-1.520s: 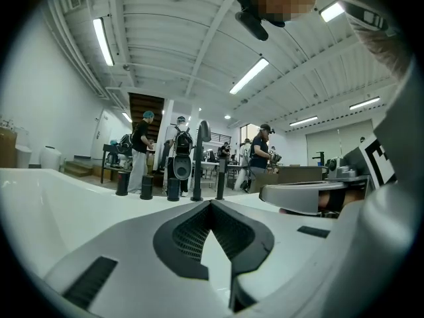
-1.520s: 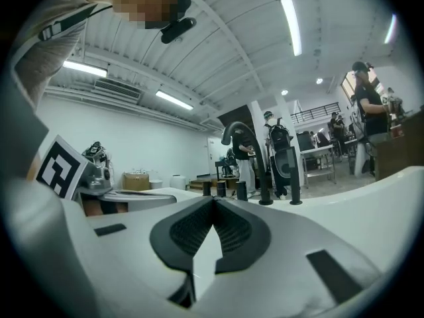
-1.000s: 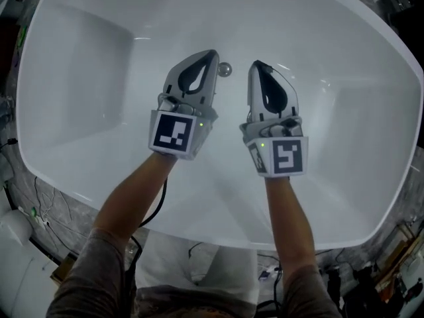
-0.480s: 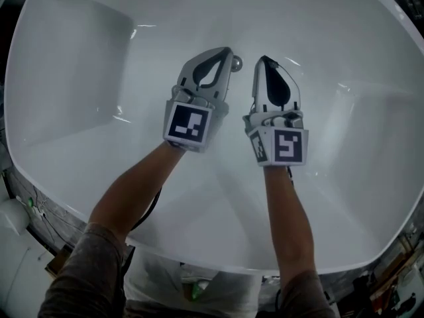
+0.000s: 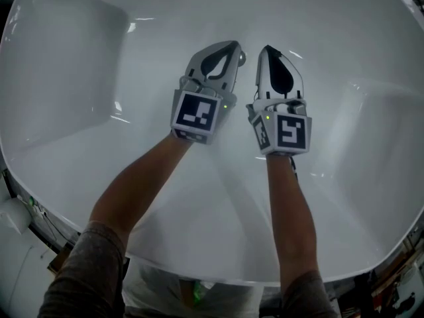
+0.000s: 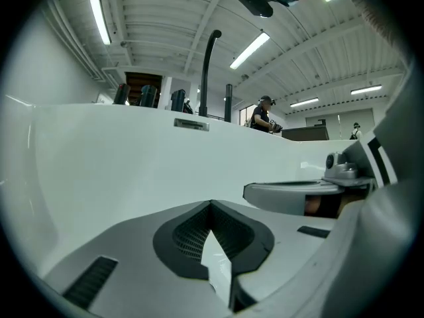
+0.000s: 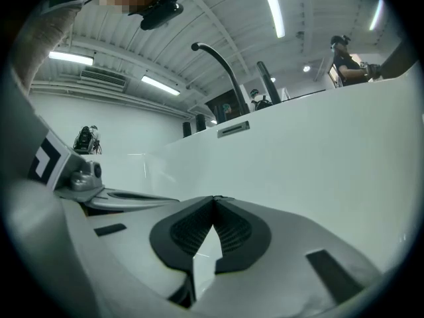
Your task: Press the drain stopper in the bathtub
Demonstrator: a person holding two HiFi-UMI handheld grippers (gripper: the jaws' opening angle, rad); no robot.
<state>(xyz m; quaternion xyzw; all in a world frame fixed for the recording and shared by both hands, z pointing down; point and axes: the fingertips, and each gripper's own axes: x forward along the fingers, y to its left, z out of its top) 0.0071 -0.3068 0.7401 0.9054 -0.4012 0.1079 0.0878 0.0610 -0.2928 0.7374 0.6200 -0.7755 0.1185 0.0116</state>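
In the head view the chrome drain stopper (image 5: 242,59) shows only as a sliver on the white bathtub floor (image 5: 132,177), mostly hidden under the tip of my left gripper (image 5: 233,45). The left gripper is shut, empty, with its tip over or on the stopper; contact cannot be told. My right gripper (image 5: 266,49) is shut too, holds nothing, and lies just right of the stopper. In the left gripper view, the left gripper (image 6: 212,203) has its pads meeting at the tip, and the right gripper's side (image 6: 298,192) lies close by. In the right gripper view, the right gripper (image 7: 213,197) is likewise closed.
The tub's far wall (image 6: 119,158) rises ahead with an overflow plate (image 6: 191,124) and a black spout (image 6: 207,65) above the rim. The tub's sloped sides (image 5: 59,65) curve up all round. Cables and clutter (image 5: 26,211) lie outside the near rim.
Both grippers moved forward and closer together. The left tip has come over the stopper, which stood plainly exposed one second ago.
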